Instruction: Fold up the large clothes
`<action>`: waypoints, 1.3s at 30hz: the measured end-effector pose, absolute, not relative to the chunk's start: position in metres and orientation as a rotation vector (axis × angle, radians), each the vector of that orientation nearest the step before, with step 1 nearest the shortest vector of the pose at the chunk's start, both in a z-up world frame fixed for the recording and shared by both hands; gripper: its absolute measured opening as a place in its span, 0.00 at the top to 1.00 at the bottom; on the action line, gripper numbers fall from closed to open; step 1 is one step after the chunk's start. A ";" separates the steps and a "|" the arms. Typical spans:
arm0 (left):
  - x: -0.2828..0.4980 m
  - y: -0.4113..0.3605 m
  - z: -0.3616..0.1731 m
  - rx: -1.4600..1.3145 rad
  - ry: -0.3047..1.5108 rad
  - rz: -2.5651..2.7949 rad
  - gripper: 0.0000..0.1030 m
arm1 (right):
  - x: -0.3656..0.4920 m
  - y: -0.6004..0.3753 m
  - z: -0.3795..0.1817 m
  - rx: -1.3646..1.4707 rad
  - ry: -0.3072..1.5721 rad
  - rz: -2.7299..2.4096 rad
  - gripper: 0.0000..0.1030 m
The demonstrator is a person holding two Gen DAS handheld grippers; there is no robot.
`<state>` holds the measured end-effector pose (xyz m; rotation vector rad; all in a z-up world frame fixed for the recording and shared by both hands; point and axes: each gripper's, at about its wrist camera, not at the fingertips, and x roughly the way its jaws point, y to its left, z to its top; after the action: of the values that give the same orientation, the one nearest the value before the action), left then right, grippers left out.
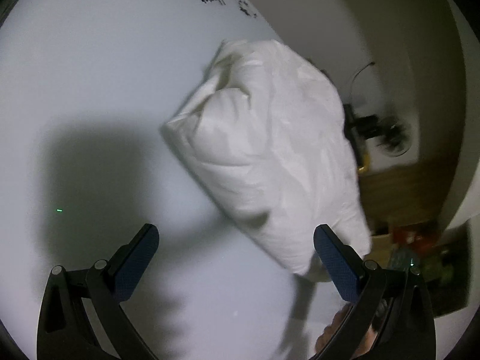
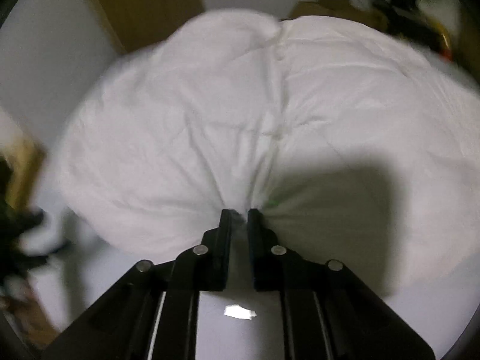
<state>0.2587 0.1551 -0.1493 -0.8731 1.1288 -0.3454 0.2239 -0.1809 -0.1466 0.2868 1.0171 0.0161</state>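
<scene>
Our right tongs (image 2: 240,211) pinch the white garment (image 2: 228,114), which bulges up the frame from them. Our left tongs (image 1: 235,246) gape, empty; there the garment (image 1: 270,150) runs diagonally, center to lower right, above the surface (image 1: 90,75), its end beside the right finger.

black script lettering on white table surface (image 1: 90,60), blurred, possibly "flowers", otherwise nothing legible

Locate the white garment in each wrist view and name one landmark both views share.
Left wrist: white garment hangs right of centre, beside the open left gripper.
Right wrist: it fills the centre, pinched by the right gripper.
Shared landmark: the pale table surface.
</scene>
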 end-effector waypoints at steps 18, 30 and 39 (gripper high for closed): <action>0.325 0.134 -0.172 -1.010 1.059 -0.402 0.00 | 0.120 -0.234 -0.119 0.456 0.838 -0.039 0.30; 0.317 0.143 -0.172 -1.045 1.021 -0.343 0.00 | 0.126 -0.231 -0.135 0.467 0.864 0.023 0.38; 0.322 0.139 -0.171 -1.052 1.033 -0.284 0.14 | 0.128 -0.230 -0.136 0.454 0.865 0.023 0.39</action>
<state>0.3217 0.1393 -0.1713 -1.0521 1.0327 -0.2840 0.1283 -0.2296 -0.1359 0.4540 0.8647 0.0234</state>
